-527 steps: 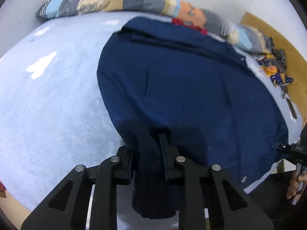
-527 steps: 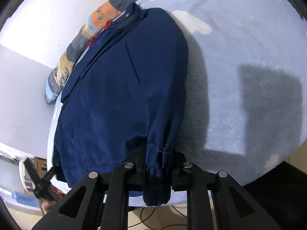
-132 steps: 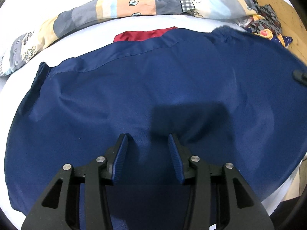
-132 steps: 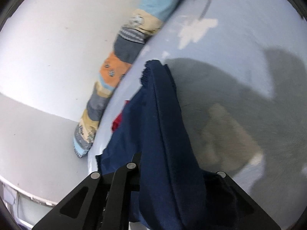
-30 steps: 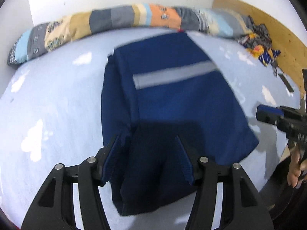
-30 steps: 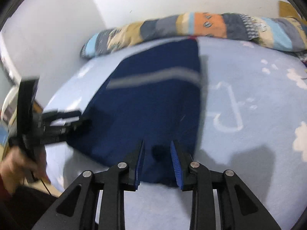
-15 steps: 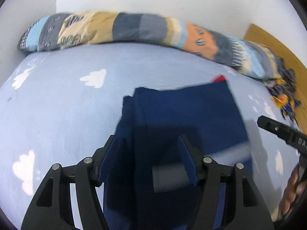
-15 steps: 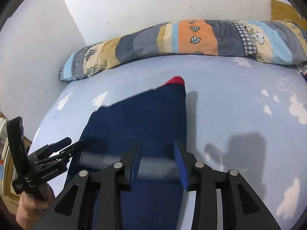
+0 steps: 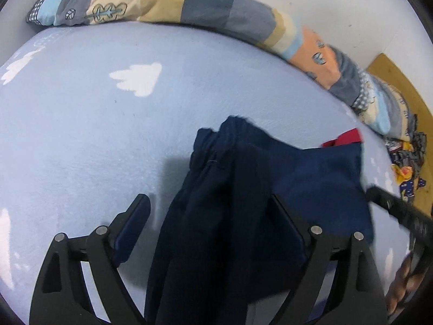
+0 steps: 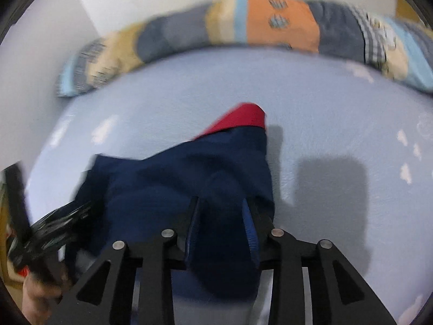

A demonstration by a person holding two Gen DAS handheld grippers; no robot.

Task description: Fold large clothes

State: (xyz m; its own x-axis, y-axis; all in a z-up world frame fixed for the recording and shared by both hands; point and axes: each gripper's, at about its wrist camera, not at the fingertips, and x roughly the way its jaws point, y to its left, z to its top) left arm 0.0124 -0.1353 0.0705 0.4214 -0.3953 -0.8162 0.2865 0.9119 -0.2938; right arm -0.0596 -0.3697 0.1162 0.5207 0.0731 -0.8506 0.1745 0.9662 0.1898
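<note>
A folded navy garment [image 9: 270,189] with a red lining corner [image 9: 343,138] lies on the pale blue bed sheet [image 9: 81,135]. My left gripper [image 9: 208,203] is wide open, its fingers either side of the garment's near edge, not pinching it. In the right wrist view the garment [image 10: 167,184] lies under my right gripper [image 10: 222,205], whose jaws stand apart with cloth bunched between them; the red corner [image 10: 240,119] points away. The left gripper shows in the right wrist view [image 10: 54,222] at the left, and the right gripper in the left wrist view [image 9: 400,216] at the right.
A long patchwork bolster [image 9: 216,19] runs along the back of the bed against the white wall; it also shows in the right wrist view [image 10: 270,19]. A pile of patterned cloth [image 9: 406,162] and a wooden board [image 9: 397,81] lie at the far right.
Both grippers have opened wider and dropped lower over the garment. The grey band on the garment is no longer in view; the folded stack looks shorter and more bunched.
</note>
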